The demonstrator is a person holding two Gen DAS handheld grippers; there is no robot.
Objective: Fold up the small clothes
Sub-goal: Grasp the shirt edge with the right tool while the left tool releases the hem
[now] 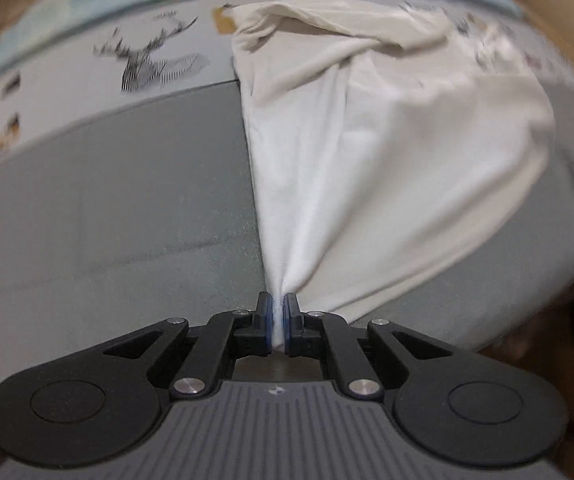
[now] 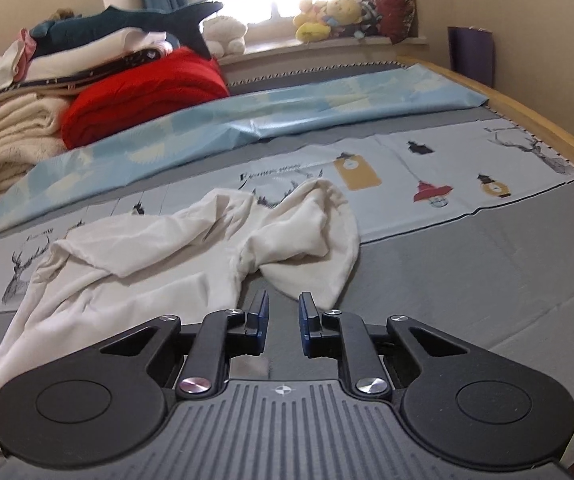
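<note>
A white, crumpled small garment point(image 1: 367, 140) lies on the grey bed sheet point(image 1: 107, 220). My left gripper point(image 1: 278, 304) is shut on one pinched corner of it, and the cloth fans out tautly from the blue pads toward the far side. In the right wrist view the same garment point(image 2: 167, 248) sprawls in loose folds across the bed. My right gripper point(image 2: 285, 300) hovers just short of its near edge, open by a narrow gap with only grey sheet point(image 2: 467, 264) showing between the fingers.
A light blue cloth point(image 2: 247, 120) stretches across the bed behind the garment. At the far left sit a red blanket point(image 2: 147, 92), a stack of folded blankets point(image 2: 15, 140) and a shark plush point(image 2: 127, 20). Plush toys point(image 2: 327, 16) line the windowsill. A wooden bed frame point(image 2: 547, 120) borders the right.
</note>
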